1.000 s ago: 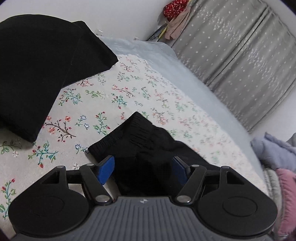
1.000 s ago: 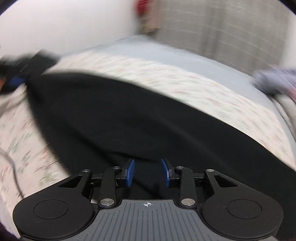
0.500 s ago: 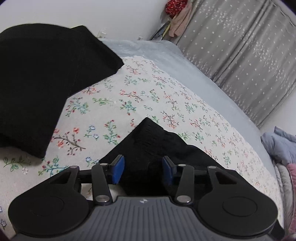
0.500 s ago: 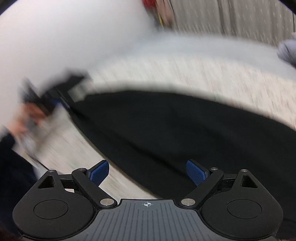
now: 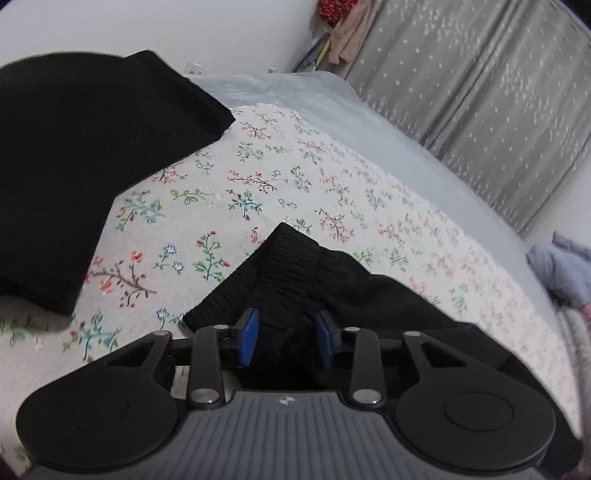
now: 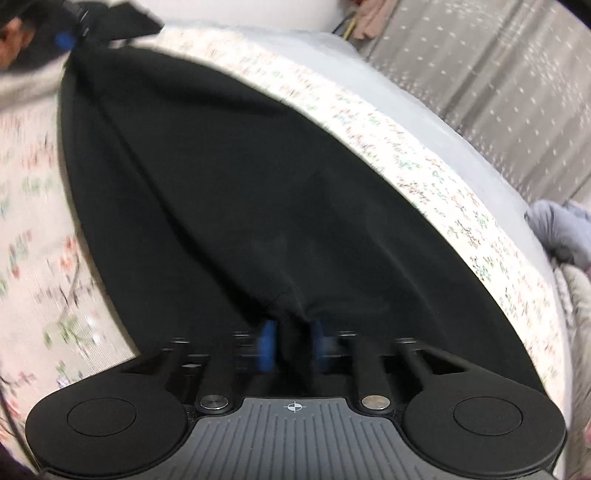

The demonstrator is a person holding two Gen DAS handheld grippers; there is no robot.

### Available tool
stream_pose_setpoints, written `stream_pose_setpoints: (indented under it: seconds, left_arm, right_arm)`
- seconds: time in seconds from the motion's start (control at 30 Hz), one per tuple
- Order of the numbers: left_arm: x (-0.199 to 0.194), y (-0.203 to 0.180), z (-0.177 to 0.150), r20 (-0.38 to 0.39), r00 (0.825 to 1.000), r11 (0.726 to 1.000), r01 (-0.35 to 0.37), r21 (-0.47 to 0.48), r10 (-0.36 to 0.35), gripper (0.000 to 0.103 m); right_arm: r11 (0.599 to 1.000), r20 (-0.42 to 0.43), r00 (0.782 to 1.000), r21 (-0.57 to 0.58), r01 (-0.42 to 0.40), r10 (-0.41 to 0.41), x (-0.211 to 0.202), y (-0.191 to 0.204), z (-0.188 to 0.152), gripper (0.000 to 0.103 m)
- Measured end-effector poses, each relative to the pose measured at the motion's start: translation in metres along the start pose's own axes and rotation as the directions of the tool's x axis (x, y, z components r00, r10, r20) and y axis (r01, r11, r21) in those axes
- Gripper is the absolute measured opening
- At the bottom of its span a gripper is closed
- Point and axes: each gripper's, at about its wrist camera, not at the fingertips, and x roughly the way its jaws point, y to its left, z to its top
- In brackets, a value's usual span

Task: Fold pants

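Black pants (image 6: 258, 192) lie stretched across a floral bedspread (image 5: 295, 184). In the left wrist view my left gripper (image 5: 286, 341) is shut on the ribbed elastic waistband (image 5: 280, 266), bunched between the blue pads. In the right wrist view my right gripper (image 6: 291, 350) is shut on a gathered fold of the pants fabric, which fans out from the jaws toward the far left, where the left gripper (image 6: 70, 29) holds the other end. The right wrist view is motion-blurred.
A stack of folded black garments (image 5: 74, 155) lies on the bed at the left. Grey and pink clothes (image 5: 565, 273) are piled at the right edge. A pale blue sheet (image 5: 369, 122) and grey curtains (image 5: 480, 92) lie beyond.
My right gripper opened wide half a second ago and has now shut on the pants again. My left gripper narrowed on the waistband and drew it slightly up and back.
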Motion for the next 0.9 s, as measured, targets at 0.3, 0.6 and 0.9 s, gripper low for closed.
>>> stream_pose_setpoints:
  seconds: [0.3, 0.6, 0.9]
  left_arm:
    - [-0.016, 0.009, 0.009, 0.030, 1.000, 1.000, 0.005, -0.012, -0.005, 0.007]
    - [-0.005, -0.008, -0.015, 0.038, 0.982, 0.959, -0.188, 0.214, 0.184, 0.008]
    - [0.002, -0.007, -0.018, 0.047, 0.959, 0.916, -0.280, 0.289, 0.278, 0.015]
  right_arm:
    - [0.977, 0.111, 0.984, 0.144, -0.158, 0.143, -0.073, -0.034, -0.006, 0.000]
    - [0.984, -0.045, 0.983, 0.009, -0.178, 0.178, -0.043, 0.000, -0.021, 0.000]
    - [0.956, 0.028, 0.967, 0.142, -0.256, 0.255, -0.066, -0.040, -0.032, 0.017]
